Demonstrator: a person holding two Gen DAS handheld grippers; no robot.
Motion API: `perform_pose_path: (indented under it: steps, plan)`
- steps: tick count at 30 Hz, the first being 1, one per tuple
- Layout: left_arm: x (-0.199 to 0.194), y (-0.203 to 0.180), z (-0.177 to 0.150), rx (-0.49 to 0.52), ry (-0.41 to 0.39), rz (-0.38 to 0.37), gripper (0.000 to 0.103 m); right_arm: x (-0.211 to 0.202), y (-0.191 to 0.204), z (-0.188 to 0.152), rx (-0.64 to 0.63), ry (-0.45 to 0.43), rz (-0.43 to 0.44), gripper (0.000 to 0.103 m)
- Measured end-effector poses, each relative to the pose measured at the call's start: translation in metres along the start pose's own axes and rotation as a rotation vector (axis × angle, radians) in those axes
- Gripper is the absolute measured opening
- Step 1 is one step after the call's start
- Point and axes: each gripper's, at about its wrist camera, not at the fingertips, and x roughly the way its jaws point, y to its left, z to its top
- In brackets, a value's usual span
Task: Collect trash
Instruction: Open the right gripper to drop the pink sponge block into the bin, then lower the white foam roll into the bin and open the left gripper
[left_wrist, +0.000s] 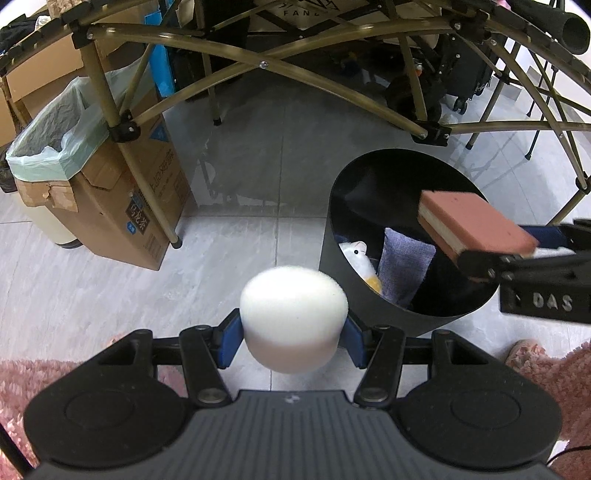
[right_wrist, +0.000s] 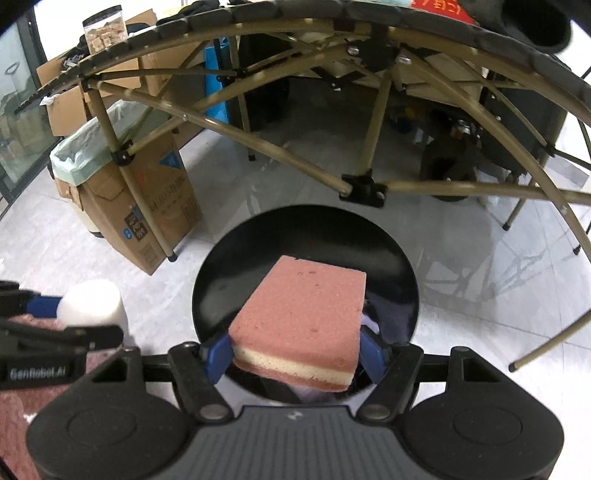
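The right gripper (right_wrist: 295, 354) is clamping a pink rectangular sponge with a cream middle layer (right_wrist: 303, 325) between its blue-padded fingers (right_wrist: 218, 356). The sponge is lying flat, its long axis pointing forward, away from the gripper, and it is hanging over the open mouth of the round black waste bin (right_wrist: 207, 295) on the grey tiled floor (right_wrist: 480, 295). The left gripper (left_wrist: 293, 339) is squeezing a white rounded foam block (left_wrist: 293, 317) at its sides, flat top facing up, over the floor just beside the bin's near-left rim (left_wrist: 327, 236). Inside the bin, a grey-blue cloth (left_wrist: 402, 267) and a white and yellow plush toy (left_wrist: 360, 260) are lying against the wall. A cardboard box lined with a pale green bag (left_wrist: 55, 144) is standing well apart to the left.
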Motion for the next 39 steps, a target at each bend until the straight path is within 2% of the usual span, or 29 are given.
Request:
perform_pose_path:
  steps: [9, 10, 12, 19, 30, 39]
  plan:
    - [0.004, 0.007, 0.001, -0.021, 0.018, -0.003, 0.057, 0.018, 0.005, 0.011, -0.026, 0.006, -0.007, 0.074]
    - [0.005, 0.008, 0.001, -0.022, 0.019, -0.003, 0.057, 0.019, 0.004, 0.011, -0.027, 0.006, -0.010, 0.077]
    - [0.006, 0.008, 0.001, -0.022, 0.022, -0.004, 0.057, 0.022, 0.005, 0.011, -0.028, 0.008, -0.025, 0.103]
    - [0.006, 0.006, 0.001, -0.016, 0.024, -0.006, 0.057, 0.025, 0.000, 0.007, -0.021, 0.018, -0.062, 0.103]
    - [0.007, 0.002, 0.000, -0.007, 0.020, -0.008, 0.057, 0.023, -0.006, 0.002, -0.018, 0.022, -0.073, 0.103]
    - [0.009, -0.007, 0.003, 0.023, 0.015, -0.005, 0.057, 0.017, -0.010, 0.002, -0.036, -0.002, -0.101, 0.103]
